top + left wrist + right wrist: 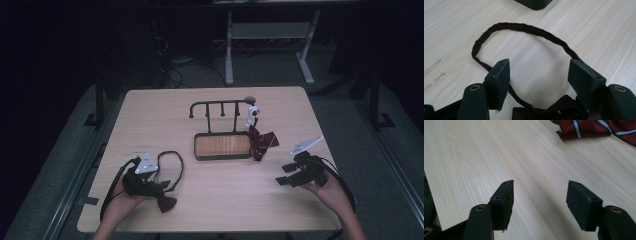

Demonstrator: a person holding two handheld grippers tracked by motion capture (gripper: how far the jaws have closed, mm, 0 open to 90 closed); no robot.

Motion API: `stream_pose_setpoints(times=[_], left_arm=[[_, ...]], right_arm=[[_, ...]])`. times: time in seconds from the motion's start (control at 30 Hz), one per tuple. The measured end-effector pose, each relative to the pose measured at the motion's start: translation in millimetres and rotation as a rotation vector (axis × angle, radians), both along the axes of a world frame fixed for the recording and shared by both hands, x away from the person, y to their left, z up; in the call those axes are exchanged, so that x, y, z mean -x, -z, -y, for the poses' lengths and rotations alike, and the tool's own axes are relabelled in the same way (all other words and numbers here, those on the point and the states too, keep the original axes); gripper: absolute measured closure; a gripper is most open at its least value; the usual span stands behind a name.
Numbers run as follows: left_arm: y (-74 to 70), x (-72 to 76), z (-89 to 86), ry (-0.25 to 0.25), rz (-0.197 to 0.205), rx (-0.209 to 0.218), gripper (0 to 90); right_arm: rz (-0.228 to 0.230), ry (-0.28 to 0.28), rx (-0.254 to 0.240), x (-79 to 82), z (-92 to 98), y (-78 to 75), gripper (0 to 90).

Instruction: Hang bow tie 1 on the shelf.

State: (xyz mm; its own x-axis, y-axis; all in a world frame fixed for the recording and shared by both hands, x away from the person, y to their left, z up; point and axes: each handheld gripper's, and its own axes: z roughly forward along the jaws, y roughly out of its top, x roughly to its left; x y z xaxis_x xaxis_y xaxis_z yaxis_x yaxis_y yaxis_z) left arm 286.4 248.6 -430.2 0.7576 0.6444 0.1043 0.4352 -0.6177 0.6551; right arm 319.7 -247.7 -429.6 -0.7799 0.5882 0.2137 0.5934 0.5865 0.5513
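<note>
A dark brown bow tie (166, 201) lies near the table's front left, its thin strap (176, 162) spread in a loop. My left gripper (152, 182) rests over it. In the left gripper view that gripper (539, 65) is open, the strap (524, 27) curving past both jaws and the bow (564, 107) just below them. A red striped bow tie (261, 140) hangs from a white clip (252, 114) on the rack's right end and drapes onto the table. My right gripper (283, 175) is open (541, 185) above bare wood, with the red cloth (596, 127) farther off.
A dark metal rack (220, 107) with several hooks stands mid-table over its wood-lined tray (222, 146); the tray's corner (534, 3) lies beyond the strap. The table's edges drop to a dark floor, and a desk frame (270, 45) stands behind.
</note>
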Motion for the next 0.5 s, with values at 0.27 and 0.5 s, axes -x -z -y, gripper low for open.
stream_pose_setpoints(times=[0.27, 0.5], left_arm=[[-7.9, -8.6, 2.2, 0.010, 0.000, -0.008, 34.9], [-15.8, -24.9, 4.7, 0.012, -0.013, -0.029, 35.7]], right_arm=[[0.015, 0.002, 0.012, 3.4, 1.6, -0.1, 36.8], [0.025, -0.001, 0.012, 4.5, 2.4, -1.9, 36.8]])
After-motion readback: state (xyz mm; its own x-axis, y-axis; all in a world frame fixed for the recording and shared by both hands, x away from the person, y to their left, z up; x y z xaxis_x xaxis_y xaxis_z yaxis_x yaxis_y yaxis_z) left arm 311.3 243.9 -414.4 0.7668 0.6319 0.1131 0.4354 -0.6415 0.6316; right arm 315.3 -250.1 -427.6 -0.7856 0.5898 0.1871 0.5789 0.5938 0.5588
